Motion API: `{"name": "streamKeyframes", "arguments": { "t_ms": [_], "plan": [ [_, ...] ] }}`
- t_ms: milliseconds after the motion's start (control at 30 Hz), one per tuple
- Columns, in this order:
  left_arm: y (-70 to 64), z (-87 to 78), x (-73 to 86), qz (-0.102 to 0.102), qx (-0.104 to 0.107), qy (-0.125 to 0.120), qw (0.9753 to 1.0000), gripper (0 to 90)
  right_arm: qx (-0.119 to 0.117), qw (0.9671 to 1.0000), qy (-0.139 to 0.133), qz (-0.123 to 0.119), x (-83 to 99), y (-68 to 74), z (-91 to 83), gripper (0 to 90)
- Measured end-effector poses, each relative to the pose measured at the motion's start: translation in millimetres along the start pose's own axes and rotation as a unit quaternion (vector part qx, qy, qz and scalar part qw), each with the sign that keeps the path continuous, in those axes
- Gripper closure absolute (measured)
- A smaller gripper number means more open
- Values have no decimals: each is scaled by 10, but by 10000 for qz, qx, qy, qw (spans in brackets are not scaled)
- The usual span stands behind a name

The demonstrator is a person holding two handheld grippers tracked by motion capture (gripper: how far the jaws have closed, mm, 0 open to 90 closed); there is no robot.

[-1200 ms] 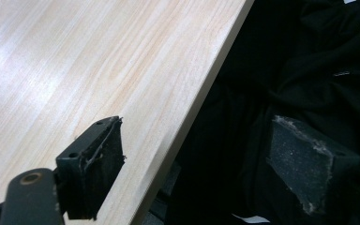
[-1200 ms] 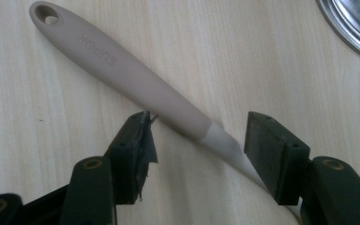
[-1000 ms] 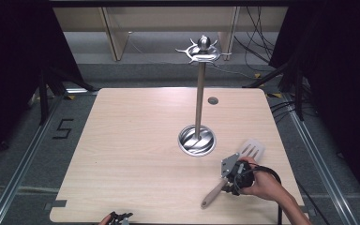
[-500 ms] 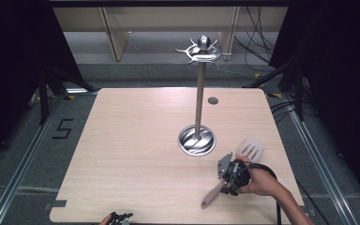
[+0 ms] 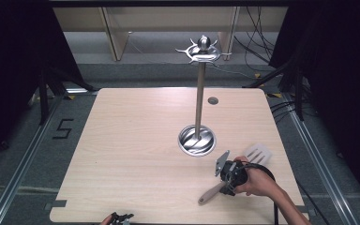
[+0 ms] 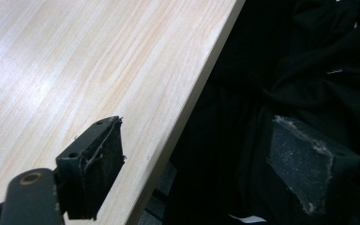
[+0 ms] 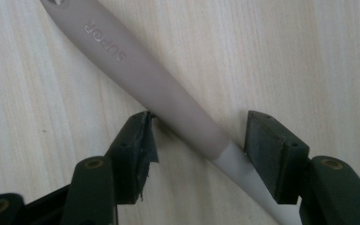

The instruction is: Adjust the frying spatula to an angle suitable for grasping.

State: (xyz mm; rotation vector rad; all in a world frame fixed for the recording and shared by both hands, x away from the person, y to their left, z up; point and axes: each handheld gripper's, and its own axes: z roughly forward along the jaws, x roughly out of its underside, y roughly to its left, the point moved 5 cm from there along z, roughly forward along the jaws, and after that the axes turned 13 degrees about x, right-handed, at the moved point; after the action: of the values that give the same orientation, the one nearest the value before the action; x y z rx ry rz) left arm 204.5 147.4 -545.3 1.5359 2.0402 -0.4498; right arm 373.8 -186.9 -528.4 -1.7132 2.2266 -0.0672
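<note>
roughly diagonal spatula (image 5: 234, 176), handle near-left

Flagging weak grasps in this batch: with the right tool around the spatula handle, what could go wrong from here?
1. The right tool straddles the grey-handled slotted spatula with jaws open and the handle crossing diagonally between them; closing now may twist or squirt it out.
2. The jaws sit near the grey-to-white joint, away from the slotted head, so the spatula may tip when lifted.
3. The metal utensil stand stands close by; a swinging spatula could hit it.
</note>
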Motion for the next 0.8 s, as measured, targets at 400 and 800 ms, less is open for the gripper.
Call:
{"name": "streamKeyframes", "arguments": {
  "t_ms": [400, 800],
  "plan": [
    [6, 30, -3, 13, -245, -108, 9996, 176, 121, 9991, 397, 47, -14, -11, -38, 597],
    [-11, 19, -10, -8, -105, -189, 9998, 176, 126, 9986, 520, 56, 14, -81, -43, 713]
  ]
}}
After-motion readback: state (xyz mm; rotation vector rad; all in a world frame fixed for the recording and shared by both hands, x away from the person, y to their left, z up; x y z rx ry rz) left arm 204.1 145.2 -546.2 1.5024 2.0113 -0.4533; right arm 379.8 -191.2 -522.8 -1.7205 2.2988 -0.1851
